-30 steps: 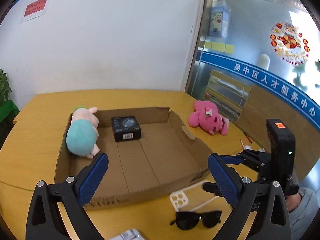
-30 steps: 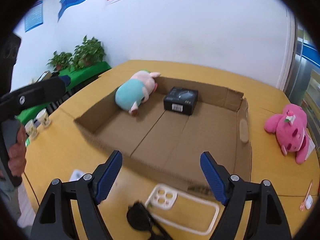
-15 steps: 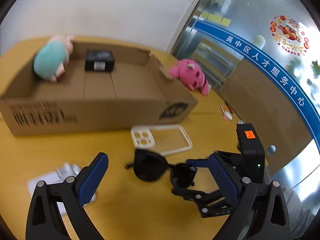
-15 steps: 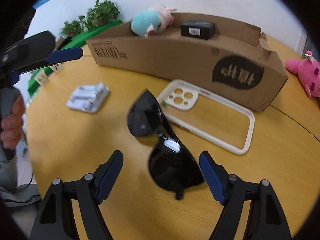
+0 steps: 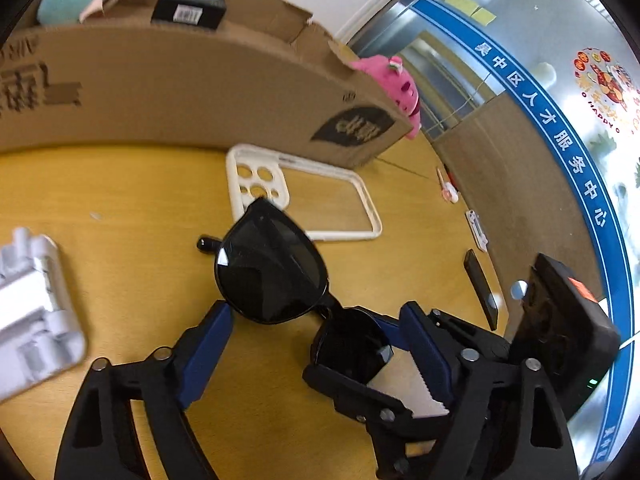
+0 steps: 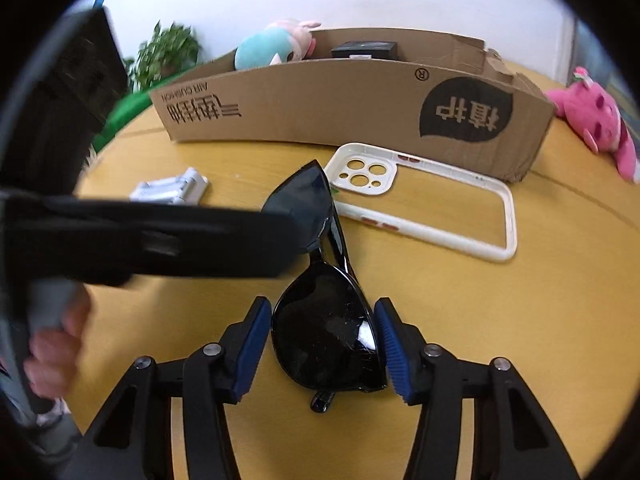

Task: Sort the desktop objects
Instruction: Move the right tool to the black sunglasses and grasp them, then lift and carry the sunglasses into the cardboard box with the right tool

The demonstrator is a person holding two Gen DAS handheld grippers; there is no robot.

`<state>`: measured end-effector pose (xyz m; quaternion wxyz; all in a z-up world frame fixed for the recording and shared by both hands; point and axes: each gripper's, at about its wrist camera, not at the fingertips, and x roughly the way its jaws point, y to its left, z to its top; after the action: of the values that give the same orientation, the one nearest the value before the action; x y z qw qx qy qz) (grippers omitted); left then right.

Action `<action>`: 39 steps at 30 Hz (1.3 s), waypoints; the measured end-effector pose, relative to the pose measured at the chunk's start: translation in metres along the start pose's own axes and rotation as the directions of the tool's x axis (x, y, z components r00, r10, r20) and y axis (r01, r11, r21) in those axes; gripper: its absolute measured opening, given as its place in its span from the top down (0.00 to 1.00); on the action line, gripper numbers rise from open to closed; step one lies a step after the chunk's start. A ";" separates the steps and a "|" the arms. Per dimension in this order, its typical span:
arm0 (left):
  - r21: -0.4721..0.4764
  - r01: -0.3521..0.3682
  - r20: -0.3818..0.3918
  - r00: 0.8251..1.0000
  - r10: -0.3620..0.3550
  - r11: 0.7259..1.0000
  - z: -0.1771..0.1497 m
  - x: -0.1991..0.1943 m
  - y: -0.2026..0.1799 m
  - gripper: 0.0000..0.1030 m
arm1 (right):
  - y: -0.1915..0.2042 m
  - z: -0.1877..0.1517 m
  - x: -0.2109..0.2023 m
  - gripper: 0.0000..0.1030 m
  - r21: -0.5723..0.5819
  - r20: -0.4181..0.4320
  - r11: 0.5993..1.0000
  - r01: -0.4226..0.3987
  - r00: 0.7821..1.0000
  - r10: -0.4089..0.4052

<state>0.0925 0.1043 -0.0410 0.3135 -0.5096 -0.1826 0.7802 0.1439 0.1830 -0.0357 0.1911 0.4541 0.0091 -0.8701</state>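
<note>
Black sunglasses (image 5: 272,268) lie on the yellow table, also in the right wrist view (image 6: 326,332). My right gripper (image 6: 322,346) has narrowed around the near lens, pads at each side of it; contact is unclear. My left gripper (image 5: 316,344) is open, low over the table, its fingers on either side of the glasses' other end. The right gripper's fingers show in the left wrist view (image 5: 384,356) around the lens. A white phone case (image 6: 424,204) lies just beyond the glasses.
A cardboard box (image 6: 360,96) stands behind, holding a teal plush (image 6: 268,48) and a black box (image 6: 366,50). A pink plush (image 6: 596,120) lies right of it. A white plastic pack (image 5: 32,312) lies left. A black bar (image 5: 480,288) lies at the table edge.
Both grippers dropped closer to the table and moved in on the sunglasses. The right gripper's jaws narrowed around the near lens. The left gripper's jaws also narrowed somewhat.
</note>
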 end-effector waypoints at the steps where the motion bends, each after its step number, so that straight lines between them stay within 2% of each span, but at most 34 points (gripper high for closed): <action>1: 0.006 0.006 0.011 1.000 -0.006 1.000 -0.001 0.001 -0.001 0.24 | 0.001 -0.004 -0.001 0.50 0.024 0.009 1.000 -0.006 1.000 0.006; 2: 0.001 0.013 -0.009 1.000 -0.013 1.000 -0.001 0.005 -0.003 0.36 | 0.001 -0.005 -0.003 0.51 0.041 0.014 0.999 -0.009 1.000 0.008; 3: -0.009 0.028 -0.029 0.999 -0.028 1.000 -0.002 0.009 -0.004 0.54 | 0.001 -0.008 -0.005 0.51 0.063 0.020 0.998 -0.020 1.000 0.019; 5: -0.046 0.073 -0.082 0.994 -0.077 0.996 -0.005 0.019 -0.002 0.67 | 0.001 -0.009 -0.005 0.53 0.085 0.029 0.996 -0.040 0.999 0.038; 6: -0.033 0.062 -0.067 0.996 -0.064 0.998 -0.005 0.018 -0.003 0.68 | 0.005 -0.010 -0.006 0.55 0.083 0.034 0.996 -0.042 0.999 0.039; 7: -0.015 0.034 -0.063 0.997 -0.035 0.999 -0.004 0.017 -0.004 0.68 | 0.008 -0.009 -0.007 0.66 0.071 0.041 0.997 -0.033 0.999 0.031; 8: -0.020 0.029 -0.064 0.997 -0.031 0.999 -0.003 0.016 -0.003 0.68 | 0.012 -0.007 -0.007 0.68 0.059 0.042 0.998 -0.022 0.999 0.019; 13: -0.002 0.037 -0.032 0.999 -0.037 0.999 -0.003 0.007 0.002 0.70 | 0.014 -0.003 -0.005 0.72 0.075 0.058 0.996 -0.050 0.997 0.046; 16: 0.024 0.034 -0.001 0.999 -0.034 0.999 0.003 -0.004 0.002 0.80 | 0.018 0.000 -0.010 0.75 0.087 0.076 0.994 -0.062 0.996 0.055; 17: 0.042 0.029 0.015 0.999 -0.030 0.999 0.008 -0.012 -0.001 0.79 | 0.020 0.003 -0.012 0.76 0.090 0.083 0.994 -0.065 0.995 0.057; 23: 0.108 0.032 0.101 0.994 -0.043 0.994 0.038 -0.054 -0.004 0.79 | 0.037 0.040 -0.033 0.77 0.053 0.161 0.996 -0.066 0.985 0.057; 28: 0.131 0.018 0.148 0.988 -0.038 0.991 0.061 -0.075 0.003 0.79 | 0.050 0.074 -0.039 0.79 0.025 0.217 0.997 -0.076 0.974 0.069; 31: 0.155 -0.004 0.179 0.984 -0.024 0.988 0.078 -0.085 0.003 0.79 | 0.051 0.093 -0.036 0.79 -0.006 0.235 0.997 -0.081 0.969 0.080; 33: 0.158 -0.023 0.192 0.981 -0.008 0.987 0.099 -0.088 0.000 0.79 | 0.049 0.106 -0.035 0.80 -0.027 0.257 0.996 -0.084 0.962 0.088; 39: 0.234 -0.031 0.224 0.974 -0.023 0.972 0.170 -0.091 -0.025 0.79 | 0.022 0.170 -0.047 0.82 -0.065 0.315 0.995 -0.072 0.945 0.089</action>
<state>-0.0288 0.0670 0.1063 0.3477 -0.3775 -0.1217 0.8496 0.0421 0.1452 0.1045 0.2374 0.3032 -0.0176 -0.9227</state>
